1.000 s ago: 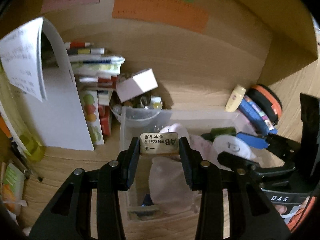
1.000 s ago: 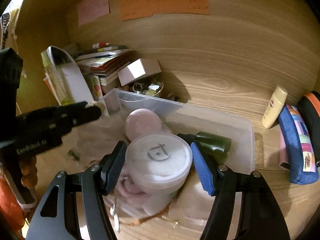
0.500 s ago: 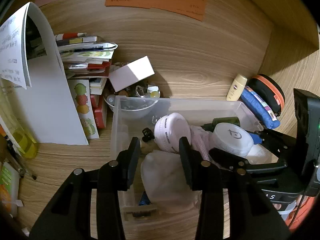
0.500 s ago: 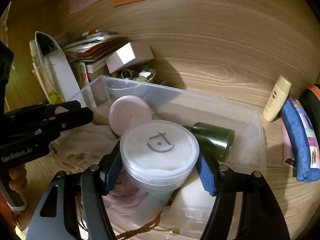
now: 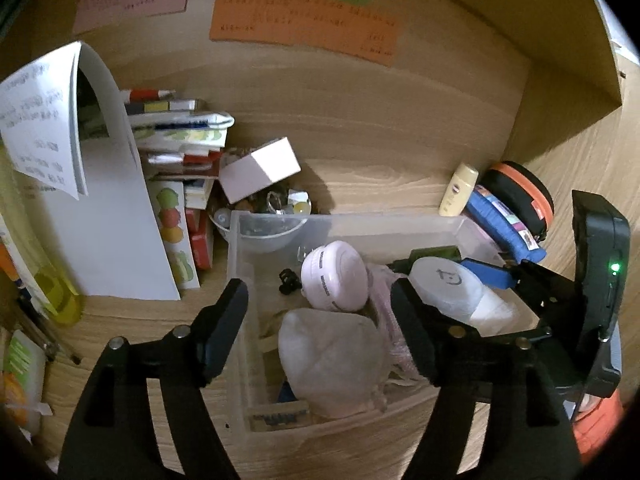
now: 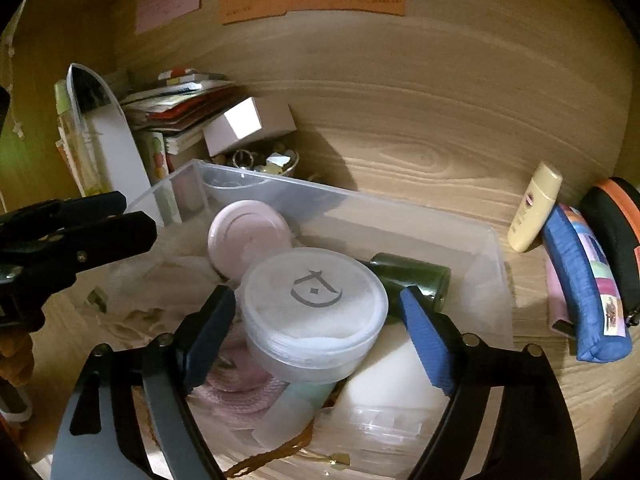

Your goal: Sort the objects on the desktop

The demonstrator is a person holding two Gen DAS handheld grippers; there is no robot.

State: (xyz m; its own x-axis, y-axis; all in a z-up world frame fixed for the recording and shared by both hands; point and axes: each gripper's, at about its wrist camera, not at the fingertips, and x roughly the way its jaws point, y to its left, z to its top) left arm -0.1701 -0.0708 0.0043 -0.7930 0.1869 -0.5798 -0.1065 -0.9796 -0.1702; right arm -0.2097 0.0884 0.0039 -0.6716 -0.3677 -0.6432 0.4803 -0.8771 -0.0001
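— Where's my left gripper (image 5: 316,312) sitting?

— Tilted down over the near left part of the clear bin (image 5: 400,226). Its jaws have just been opening and now stand spread wide, nothing pinched. The left finger hangs over the bin's left wall; the right one is above the pink cloth beside the white pouch (image 5: 334,364).

— And the eraser?

— I see it lying flat on the bin floor at the near left corner (image 5: 278,416), long side running along the near wall, partly under the pouch.

— What's further right in the bin?

— The pink round case (image 5: 334,278) stands on its edge, leaning, face turned up and left. Right of it is the round lidded tub (image 6: 316,308), lid up, tilted slightly toward me, resting on the things beneath.

— My right gripper (image 6: 318,330)?

— Also angled down, straddling that tub. Its jaws have just been opening; the blue pads (image 6: 424,340) stand clear of the tub on both sides, so it isn't gripped. Behind the right pad a dark green bottle (image 6: 412,280) lies on its side, long axis running left to right.
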